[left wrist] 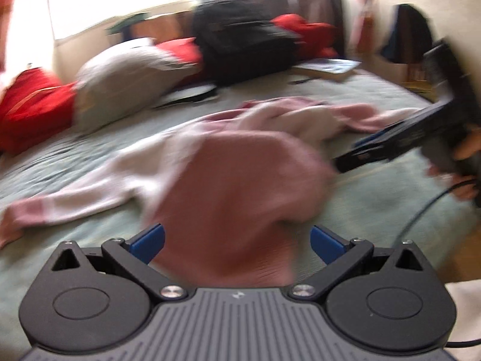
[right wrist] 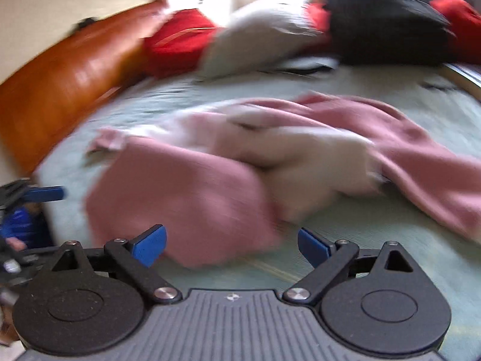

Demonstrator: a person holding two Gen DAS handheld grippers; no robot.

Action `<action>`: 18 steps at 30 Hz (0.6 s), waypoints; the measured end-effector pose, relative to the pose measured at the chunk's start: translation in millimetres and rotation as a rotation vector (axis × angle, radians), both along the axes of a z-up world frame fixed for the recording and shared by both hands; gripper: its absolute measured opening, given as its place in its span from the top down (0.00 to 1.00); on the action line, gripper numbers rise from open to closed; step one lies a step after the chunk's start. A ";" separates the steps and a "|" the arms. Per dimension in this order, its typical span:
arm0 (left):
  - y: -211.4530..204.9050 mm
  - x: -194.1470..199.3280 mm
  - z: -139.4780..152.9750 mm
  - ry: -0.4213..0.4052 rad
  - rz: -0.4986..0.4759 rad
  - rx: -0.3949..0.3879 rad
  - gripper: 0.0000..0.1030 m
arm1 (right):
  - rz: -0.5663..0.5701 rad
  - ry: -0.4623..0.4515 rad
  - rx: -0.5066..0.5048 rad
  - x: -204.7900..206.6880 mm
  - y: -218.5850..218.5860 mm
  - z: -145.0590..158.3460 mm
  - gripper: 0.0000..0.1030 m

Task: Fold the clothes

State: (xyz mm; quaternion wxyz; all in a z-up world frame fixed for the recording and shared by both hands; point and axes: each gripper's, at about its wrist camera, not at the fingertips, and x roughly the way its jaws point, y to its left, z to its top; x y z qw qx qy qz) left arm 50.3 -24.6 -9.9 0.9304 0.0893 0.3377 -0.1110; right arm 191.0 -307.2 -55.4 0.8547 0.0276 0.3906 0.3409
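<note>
The right gripper (right wrist: 231, 245) is seen with its blue fingers (right wrist: 150, 245) spread wide, and nothing is clamped between them; the near edge of the pink garment (right wrist: 186, 198) lies just ahead of the gap, and whether it is touched cannot be told through the blur. The left gripper (left wrist: 237, 245) is likewise held wide open. A fold of the pink garment (left wrist: 240, 186) fills the space between its fingers (left wrist: 148, 242), but the pads are not pressed on the cloth, so no grip is shown.

The garment is spread, crumpled, across the middle of a pale green bed cover (left wrist: 375, 198), with a lighter cream part (right wrist: 315, 162) bunched at its centre and one sleeve (left wrist: 36, 213) stretched out to the left in the left wrist view.

Only in the left wrist view is the right gripper seen from outside (left wrist: 360, 156), held by a hand (left wrist: 463, 162) at the right edge, just beside the garment, with a black cable (left wrist: 421, 213) trailing below. A flat book or box (left wrist: 327, 69) at the far side of the bed is shown best there.

Only in the right wrist view is an orange-brown headboard (right wrist: 69, 90) shown, and the left gripper's blue finger (right wrist: 45, 194) at the left edge.

In both views red cushions (left wrist: 33, 108), a grey pillow (left wrist: 126, 78) and a black bag (left wrist: 243, 45) are seen at the back.

No writing can be read; a small mark on each gripper body is too blurred to make out.
</note>
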 end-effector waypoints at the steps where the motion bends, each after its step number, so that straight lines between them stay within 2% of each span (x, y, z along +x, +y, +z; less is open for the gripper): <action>1: -8.4 4.3 -2.1 0.007 -0.047 -0.016 0.01 | -0.026 0.001 -0.001 3.5 -9.9 -3.5 0.06; 5: -28.1 28.3 -23.5 0.062 -0.168 -0.099 0.01 | -0.112 0.007 0.048 23.1 -39.5 -9.7 0.06; 8: -32.7 44.5 -41.4 0.119 -0.181 -0.093 0.01 | -0.118 -0.034 0.074 39.9 -43.9 -9.0 0.06; 11: -24.8 50.0 -52.0 0.153 -0.141 -0.043 0.01 | -0.072 -0.026 0.115 64.2 -42.1 -9.7 0.06; 13: -10.7 53.0 -55.4 0.177 -0.073 -0.001 0.01 | -0.034 -0.004 0.141 81.0 -37.3 -13.1 0.06; 18: 26.2 55.5 -63.2 0.236 0.035 0.012 0.01 | 0.103 0.119 0.192 120.4 -10.7 -27.6 0.06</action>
